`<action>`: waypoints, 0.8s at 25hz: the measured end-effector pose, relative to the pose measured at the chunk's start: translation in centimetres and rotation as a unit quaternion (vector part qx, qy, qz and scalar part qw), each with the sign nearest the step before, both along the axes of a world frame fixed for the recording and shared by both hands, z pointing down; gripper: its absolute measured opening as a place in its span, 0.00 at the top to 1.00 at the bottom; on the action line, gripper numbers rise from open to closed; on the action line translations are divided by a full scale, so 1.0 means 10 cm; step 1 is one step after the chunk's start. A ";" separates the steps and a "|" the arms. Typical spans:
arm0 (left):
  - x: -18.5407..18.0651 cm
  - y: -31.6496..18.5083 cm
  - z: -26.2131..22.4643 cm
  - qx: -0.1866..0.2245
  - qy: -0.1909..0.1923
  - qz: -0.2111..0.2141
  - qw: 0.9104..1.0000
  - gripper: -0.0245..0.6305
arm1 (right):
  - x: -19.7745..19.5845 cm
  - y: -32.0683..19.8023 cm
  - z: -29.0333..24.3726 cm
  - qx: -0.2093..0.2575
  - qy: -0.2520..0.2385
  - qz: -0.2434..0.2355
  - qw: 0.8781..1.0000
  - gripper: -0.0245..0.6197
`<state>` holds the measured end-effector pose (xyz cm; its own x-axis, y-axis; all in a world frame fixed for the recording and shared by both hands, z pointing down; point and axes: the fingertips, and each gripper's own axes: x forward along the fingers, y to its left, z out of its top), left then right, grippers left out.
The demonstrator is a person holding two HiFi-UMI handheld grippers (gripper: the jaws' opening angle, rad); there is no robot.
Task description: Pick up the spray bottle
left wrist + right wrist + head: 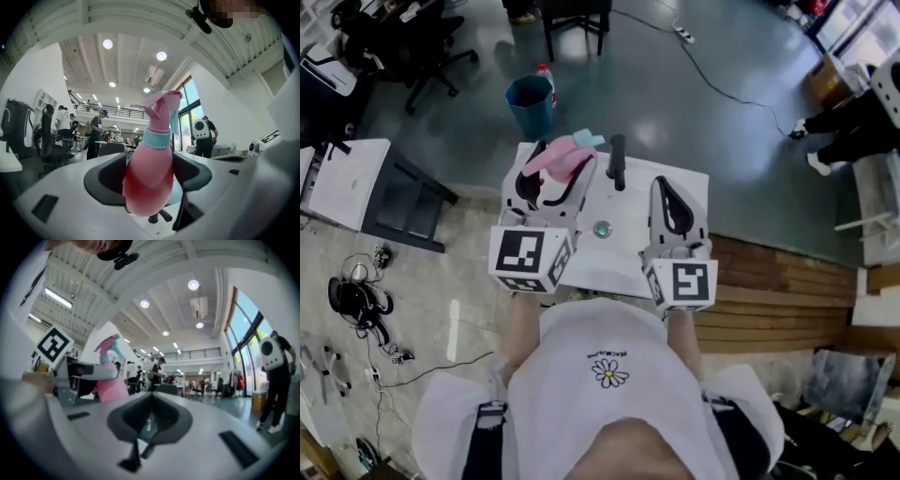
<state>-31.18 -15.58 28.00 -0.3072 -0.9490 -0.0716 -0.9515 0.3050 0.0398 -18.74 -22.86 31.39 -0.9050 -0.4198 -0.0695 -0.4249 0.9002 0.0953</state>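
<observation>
Lower body of smooth pink plastic spray bottle (149,168) with teal collar partly hidden in head view. Clamped between dark padded jaws of left gripper (551,183), above white rectangular table (619,262). Right gripper (151,416) closed, empty.

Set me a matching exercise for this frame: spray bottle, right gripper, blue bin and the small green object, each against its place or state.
Things:
1. spray bottle
2. right gripper
3. blue bin
4. small green object

Places or states:
A. on the floor beyond the table
B. fingers together, nothing between them
C. lying on the white table
D. held between the left gripper's fingers

Pairs: 1-D, 2-B, 3-A, 4-C
</observation>
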 end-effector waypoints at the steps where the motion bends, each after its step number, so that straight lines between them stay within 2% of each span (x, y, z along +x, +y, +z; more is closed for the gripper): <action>1: -0.03 0.06 0.01 0.001 0.001 -0.008 1.000 0.47 | -0.05 0.02 0.00 0.001 0.000 -0.006 1.000 0.92; 10: -0.19 0.39 0.07 0.013 -0.002 -0.048 0.999 0.47 | -0.28 0.10 0.08 -0.012 0.007 -0.023 1.000 0.92; 20: -0.22 0.41 0.11 0.012 -0.004 -0.050 0.999 0.47 | -0.32 0.08 0.16 -0.014 0.020 -0.015 1.000 0.92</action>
<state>-33.40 -11.45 29.13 -0.4000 -0.9114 -0.0969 -0.9165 0.3979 0.0409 -21.90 -22.07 33.01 -0.9190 -0.3937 -0.0204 -0.3939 0.9151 0.0859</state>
